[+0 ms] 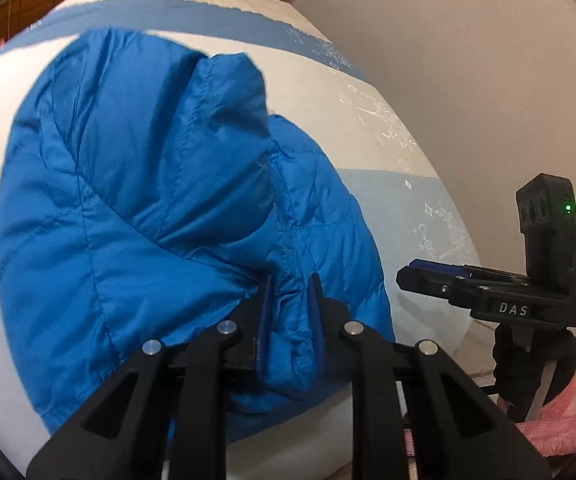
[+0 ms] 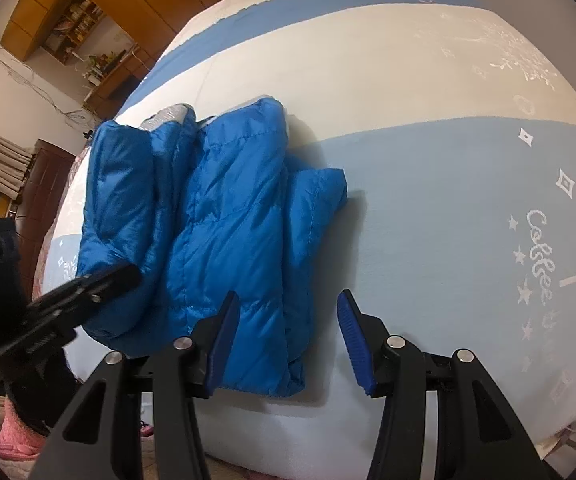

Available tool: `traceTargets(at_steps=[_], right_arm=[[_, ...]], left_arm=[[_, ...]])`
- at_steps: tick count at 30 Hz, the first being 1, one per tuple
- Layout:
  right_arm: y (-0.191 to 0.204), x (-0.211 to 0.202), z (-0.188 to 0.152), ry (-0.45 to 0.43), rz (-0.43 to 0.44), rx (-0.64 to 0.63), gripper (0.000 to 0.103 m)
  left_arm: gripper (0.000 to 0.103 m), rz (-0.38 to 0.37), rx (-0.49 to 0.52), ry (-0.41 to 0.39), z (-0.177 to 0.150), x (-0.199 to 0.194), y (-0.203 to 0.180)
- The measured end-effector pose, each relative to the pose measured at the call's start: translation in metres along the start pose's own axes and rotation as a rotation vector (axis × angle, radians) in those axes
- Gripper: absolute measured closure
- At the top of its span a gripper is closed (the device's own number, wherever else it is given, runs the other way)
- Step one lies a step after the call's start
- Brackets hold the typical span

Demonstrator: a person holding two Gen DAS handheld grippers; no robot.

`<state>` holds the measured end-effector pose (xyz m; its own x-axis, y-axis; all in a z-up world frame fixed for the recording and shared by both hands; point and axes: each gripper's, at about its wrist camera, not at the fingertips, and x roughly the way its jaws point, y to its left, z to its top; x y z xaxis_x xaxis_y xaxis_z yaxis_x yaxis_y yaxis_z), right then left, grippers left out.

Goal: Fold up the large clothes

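Pinching a fold of the blue down jacket (image 1: 160,200) near its front edge, our left hand-held gripper (image 1: 289,322) has its blue pads closed on the quilted fabric, which bunches up between them. We see the jacket lying partly folded on the bed (image 2: 427,200), on a cover banded in white and pale blue with white printed ornaments, its sleeve doubled over the body and a strip of silver lining (image 2: 170,114) showing at the far end. Our right hand-held gripper (image 2: 288,344) stands spread wide just at the jacket's near corner, one pad over the cloth and the other over bare bedcover, grasping nothing. From the left wrist view it appears side-on beside the jacket, a green light lit on its housing. Pink fabric (image 2: 12,436) lies below the bed's edge.
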<state>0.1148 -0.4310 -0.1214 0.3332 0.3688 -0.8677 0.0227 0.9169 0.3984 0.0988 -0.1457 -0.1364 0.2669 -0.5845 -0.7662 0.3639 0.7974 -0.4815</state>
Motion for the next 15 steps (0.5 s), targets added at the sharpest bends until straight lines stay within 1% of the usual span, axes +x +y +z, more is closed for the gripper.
traceTargets(at_steps=[4, 6, 7, 9, 10, 11, 12, 13, 14, 15], right_arm=[[0.01, -0.003, 0.008, -0.014, 0.001, -0.036, 0.052], [0.019, -0.008, 0.014, -0.028, 0.006, -0.057, 0.052], [0.024, -0.011, 0.017, -0.035, 0.012, -0.069, 0.052], [0.033, -0.014, 0.022, -0.039, 0.033, -0.086, 0.051], [0.038, -0.015, 0.025, -0.036, 0.047, -0.096, 0.048], [0.046, -0.016, 0.028, -0.03, 0.065, -0.107, 0.041], [0.053, -0.016, 0.03, -0.027, 0.079, -0.118, 0.038], [0.058, -0.017, 0.032, -0.027, 0.095, -0.129, 0.034], [0.067, -0.018, 0.035, -0.026, 0.118, -0.146, 0.029], [0.076, -0.017, 0.039, -0.021, 0.143, -0.159, 0.026]], left_arm=[[0.084, -0.086, -0.052, -0.003, -0.001, -0.014, 0.015], [0.073, -0.134, -0.069, -0.002, -0.001, -0.026, 0.014], [0.065, -0.162, -0.078, -0.015, -0.002, -0.038, 0.014], [0.059, -0.205, -0.079, -0.057, -0.004, -0.065, 0.013], [0.058, -0.208, -0.078, -0.074, -0.005, -0.075, 0.013], [0.056, -0.198, -0.079, -0.099, -0.006, -0.088, 0.014], [0.055, -0.158, -0.086, -0.134, -0.005, -0.102, 0.021], [0.055, -0.121, -0.095, -0.154, 0.001, -0.106, 0.02], [0.055, -0.06, -0.109, -0.174, 0.004, -0.113, 0.03], [0.055, 0.016, -0.126, -0.178, 0.008, -0.115, 0.04]])
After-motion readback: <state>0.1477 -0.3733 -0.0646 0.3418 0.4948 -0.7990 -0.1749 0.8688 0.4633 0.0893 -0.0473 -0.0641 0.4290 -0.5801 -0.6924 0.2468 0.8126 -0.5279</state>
